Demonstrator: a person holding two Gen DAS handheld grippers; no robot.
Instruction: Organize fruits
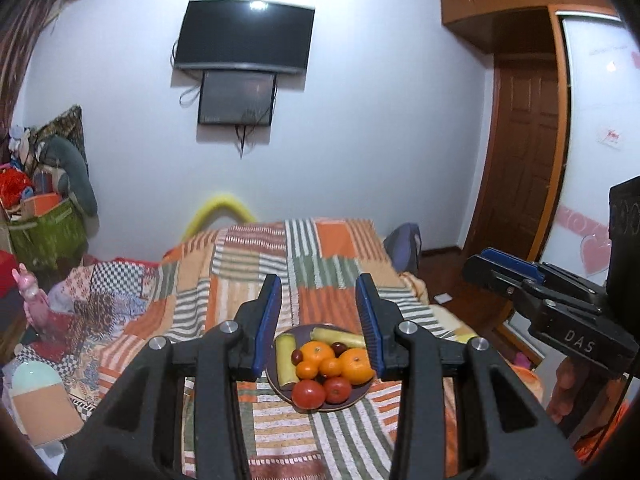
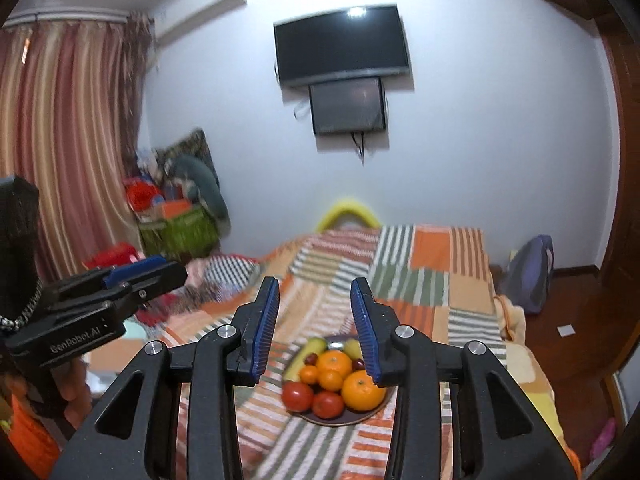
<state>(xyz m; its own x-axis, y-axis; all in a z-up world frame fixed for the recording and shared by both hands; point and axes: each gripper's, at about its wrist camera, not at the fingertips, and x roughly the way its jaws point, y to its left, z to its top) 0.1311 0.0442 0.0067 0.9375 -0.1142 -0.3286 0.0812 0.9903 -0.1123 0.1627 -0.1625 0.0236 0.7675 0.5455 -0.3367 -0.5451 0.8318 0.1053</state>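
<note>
From the left wrist view, the left gripper (image 1: 318, 320) hangs above the bed with its 2 blue pads apart and nothing between them. Below and beyond it, a purple plate (image 1: 276, 380) sits on the patchwork blanket (image 1: 256, 264), near the bed's near end. On it lie 2 tomatoes (image 1: 308, 394) at the near edge, 4 oranges (image 1: 356, 366) in the middle, 2 yellow-green fruits (image 1: 286, 360) at the left and far sides, and small dark fruits among them. The right gripper (image 1: 486, 266) juts in from the right, also empty.

From the right wrist view, the right gripper (image 2: 316, 320) has its pads apart, holding nothing, above the same plate (image 2: 340, 420) of fruit. The left gripper (image 2: 160, 272) enters at the left. A television (image 2: 342, 44) hangs on the far wall.
</note>
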